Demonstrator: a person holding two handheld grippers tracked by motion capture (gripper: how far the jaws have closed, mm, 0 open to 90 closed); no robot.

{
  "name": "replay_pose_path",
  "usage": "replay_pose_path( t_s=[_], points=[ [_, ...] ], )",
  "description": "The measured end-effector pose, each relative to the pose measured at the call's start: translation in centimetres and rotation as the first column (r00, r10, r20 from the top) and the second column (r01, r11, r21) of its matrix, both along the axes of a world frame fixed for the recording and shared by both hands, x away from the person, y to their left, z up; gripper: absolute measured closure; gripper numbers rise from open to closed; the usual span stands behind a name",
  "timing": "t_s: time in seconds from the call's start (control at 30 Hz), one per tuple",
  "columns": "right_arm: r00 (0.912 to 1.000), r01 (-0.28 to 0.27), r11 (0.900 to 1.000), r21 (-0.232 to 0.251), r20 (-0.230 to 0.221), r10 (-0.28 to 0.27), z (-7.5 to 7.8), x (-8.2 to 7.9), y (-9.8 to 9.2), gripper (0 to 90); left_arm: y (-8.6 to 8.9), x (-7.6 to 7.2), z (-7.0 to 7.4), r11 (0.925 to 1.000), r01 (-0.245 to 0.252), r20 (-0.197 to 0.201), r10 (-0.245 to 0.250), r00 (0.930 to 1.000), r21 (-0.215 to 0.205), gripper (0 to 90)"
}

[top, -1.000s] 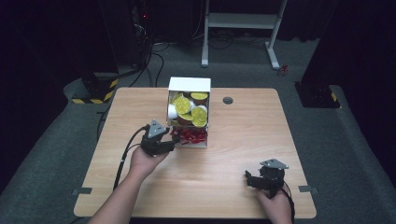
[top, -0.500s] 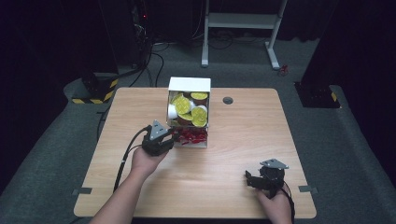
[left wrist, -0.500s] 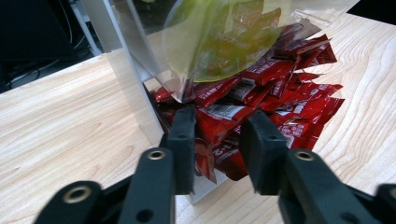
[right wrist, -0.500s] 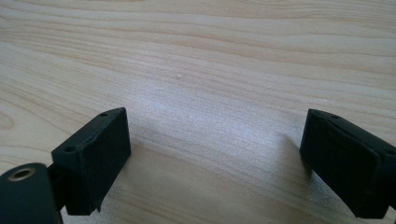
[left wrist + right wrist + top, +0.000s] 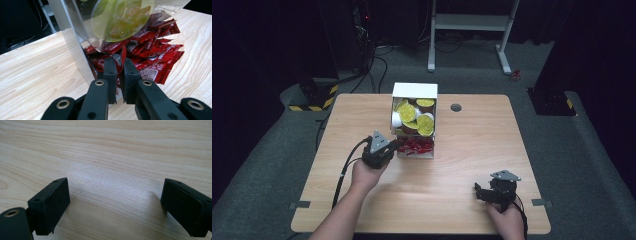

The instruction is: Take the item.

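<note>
The left gripper (image 5: 119, 65), jaws just closed on one upright red foil sachet (image 5: 123, 55), sits at the clear dispenser's (image 5: 75, 42) open front, so withdrawal runs back toward the person, while the right gripper (image 5: 115, 205) rests open on the wooden worktop (image 5: 462, 165), well apart.

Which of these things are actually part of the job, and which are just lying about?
In use:
- left gripper, jaws just closed, pinching a red packet
- pile of red packets
- clear dispenser box

Lying about:
- right gripper, open, resting on the table
- yellow-lidded cups

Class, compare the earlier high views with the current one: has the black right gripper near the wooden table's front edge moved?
No. The right gripper sits at the same spot near the wooden table's front right edge, jaws open.
</note>
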State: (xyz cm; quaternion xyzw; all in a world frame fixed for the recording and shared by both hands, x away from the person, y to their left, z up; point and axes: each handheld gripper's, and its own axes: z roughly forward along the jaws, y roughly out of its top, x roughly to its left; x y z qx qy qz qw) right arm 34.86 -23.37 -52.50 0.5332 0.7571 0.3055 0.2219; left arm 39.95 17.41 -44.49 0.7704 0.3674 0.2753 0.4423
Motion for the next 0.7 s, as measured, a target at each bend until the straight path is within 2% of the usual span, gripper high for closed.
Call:
replay_pose_path(
  t_s=[0.7],
  points=[
    [1.0, 0.0, 1.0, -0.001, 0.001, 0.0, 0.0, 0.0, 0.0, 8.5, 1.0, -1.4, 0.3, 0.9976, -0.008, 0.01, 0.009, 0.9999, -0.068, 84.3]
  ],
)
